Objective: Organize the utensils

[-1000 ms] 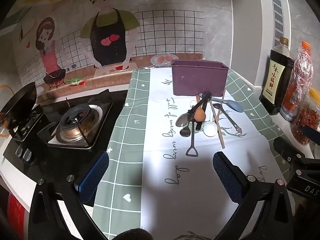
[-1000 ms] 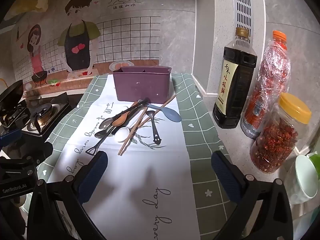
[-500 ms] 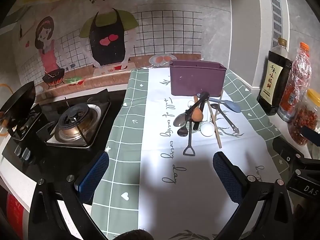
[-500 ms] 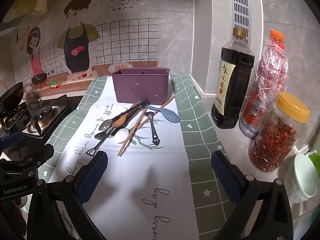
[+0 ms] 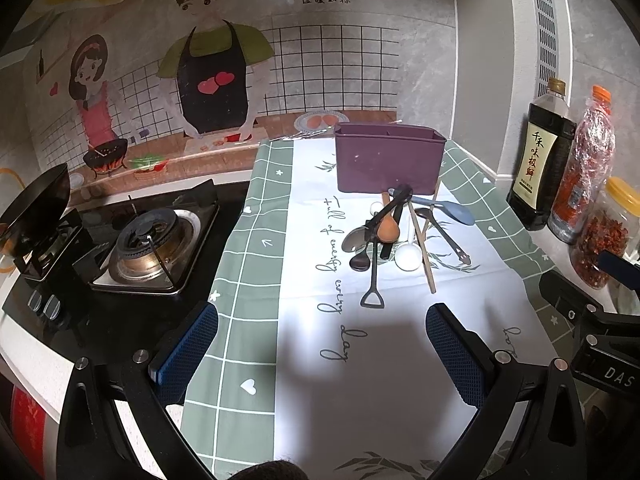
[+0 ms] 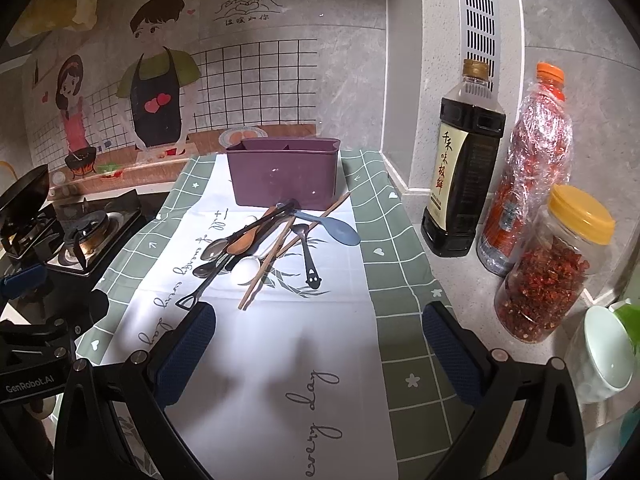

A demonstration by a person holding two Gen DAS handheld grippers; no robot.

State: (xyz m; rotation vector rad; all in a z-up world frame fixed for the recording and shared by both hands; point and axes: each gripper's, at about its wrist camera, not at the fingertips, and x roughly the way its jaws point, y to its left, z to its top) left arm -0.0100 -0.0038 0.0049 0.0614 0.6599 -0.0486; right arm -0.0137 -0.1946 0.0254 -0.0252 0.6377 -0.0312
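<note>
A heap of utensils lies on the white and green cloth (image 5: 304,344): a wooden spoon (image 5: 388,227), a white spoon (image 5: 407,257), chopsticks (image 5: 422,246), a blue-grey spoon (image 5: 452,211), a black shovel-handled spoon (image 5: 372,276) and dark metal spoons. Behind the heap stands a purple utensil holder (image 5: 390,158) (image 6: 285,174), its compartments hidden from here. In the right wrist view the same heap shows the chopsticks (image 6: 276,254) and blue-grey spoon (image 6: 334,229). My left gripper (image 5: 322,350) and right gripper (image 6: 320,354) both hang open above the near cloth, short of the heap, holding nothing.
A gas stove (image 5: 148,250) sits left of the cloth. Along the right wall stand a dark sauce bottle (image 6: 464,160), a plastic bottle of red chillies (image 6: 528,168), a yellow-lidded chilli jar (image 6: 556,268) and a white cup (image 6: 604,352).
Both grippers have drawn back a little from the utensils, which look slightly smaller and farther. Nothing on the cloth has moved.
</note>
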